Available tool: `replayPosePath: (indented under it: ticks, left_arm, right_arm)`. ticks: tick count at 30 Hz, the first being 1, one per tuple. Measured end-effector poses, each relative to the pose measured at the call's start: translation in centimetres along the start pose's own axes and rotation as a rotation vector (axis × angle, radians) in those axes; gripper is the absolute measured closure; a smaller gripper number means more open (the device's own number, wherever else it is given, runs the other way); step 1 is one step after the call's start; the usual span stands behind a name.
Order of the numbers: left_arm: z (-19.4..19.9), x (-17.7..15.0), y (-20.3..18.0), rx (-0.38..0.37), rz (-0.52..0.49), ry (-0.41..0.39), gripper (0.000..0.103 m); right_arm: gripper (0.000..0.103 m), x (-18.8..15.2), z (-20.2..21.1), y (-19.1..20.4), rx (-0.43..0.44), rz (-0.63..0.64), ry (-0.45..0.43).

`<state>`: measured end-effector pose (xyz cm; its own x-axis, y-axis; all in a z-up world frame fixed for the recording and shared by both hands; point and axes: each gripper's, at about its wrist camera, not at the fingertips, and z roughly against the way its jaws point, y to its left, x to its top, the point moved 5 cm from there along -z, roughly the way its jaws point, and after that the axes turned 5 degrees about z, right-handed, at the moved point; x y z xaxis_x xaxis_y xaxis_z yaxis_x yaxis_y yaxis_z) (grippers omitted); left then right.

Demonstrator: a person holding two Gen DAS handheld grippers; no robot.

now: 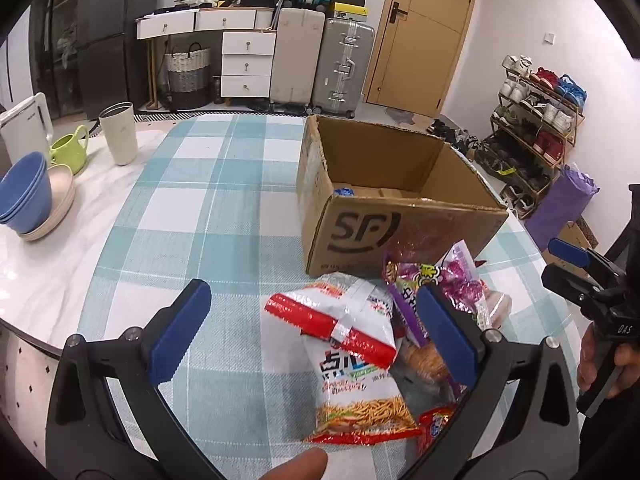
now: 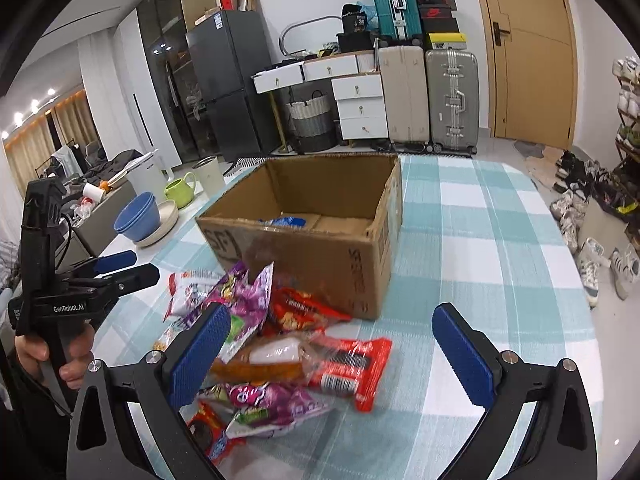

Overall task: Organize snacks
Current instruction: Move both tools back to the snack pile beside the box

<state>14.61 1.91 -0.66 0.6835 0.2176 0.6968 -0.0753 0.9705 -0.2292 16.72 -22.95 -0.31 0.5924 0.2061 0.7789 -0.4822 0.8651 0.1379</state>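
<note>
A heap of snack packets lies on the checked tablecloth in front of an open cardboard box [image 1: 404, 236] [image 2: 320, 248]. In the left wrist view a white-and-red noodle snack bag [image 1: 352, 364] lies nearest, with a purple bag [image 1: 448, 280] beside it against the box. My left gripper [image 1: 312, 296] is open over the heap's left part, nothing between its pads. My right gripper [image 2: 332, 316] is open above a red packet [image 2: 352, 368] and purple bags [image 2: 244, 300], holding nothing. A blue packet [image 2: 286, 222] [image 1: 344, 191] lies inside the box. Each gripper shows in the other's view: the right one [image 1: 576, 264] and the left one [image 2: 116, 266].
At the table's left stand a cream tumbler [image 1: 118, 132], a green mug [image 1: 72, 148], stacked blue bowls [image 1: 26, 192] on plates and a white kettle [image 1: 24, 124]. Bare tablecloth [image 2: 500, 240] lies right of the box. A shoe rack [image 1: 536, 120] and suitcases [image 1: 340, 64] stand beyond the table.
</note>
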Motion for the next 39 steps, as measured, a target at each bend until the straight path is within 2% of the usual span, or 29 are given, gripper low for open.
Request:
replayPosePath:
  ticks: [3, 7, 13, 20, 39]
  left_arm:
    - [0.3, -0.7, -0.5, 0.01, -0.022, -0.002, 0.001]
    - [0.9, -1.7, -0.5, 0.038, -0.043, 0.003, 0.001]
    - [1.1, -2.7, -0.4, 0.025, -0.029, 0.007, 0.001]
    - [0.5, -4.7, -0.6, 0.039, -0.071, 0.038, 0.001]
    - [-0.9, -7.1, -1.0, 0.01, -0.06, 0.096, 0.001]
  right_arm:
    - [0.001, -0.6, 0.2, -0.1, -0.021, -0.008, 0.015]
    - [0.001, -1.7, 0.4, 0.2, -0.004, -0.036, 0.032]
    - [0.001, -2.8, 0.1, 0.8, -0.032, -0.025, 0.048]
    - [0.001, -4.5, -0.2, 2.1, -0.02, -0.021, 0.075]
    - [0.001, -7.3, -3.9, 5.1, 0.056, -0.038, 0.174]
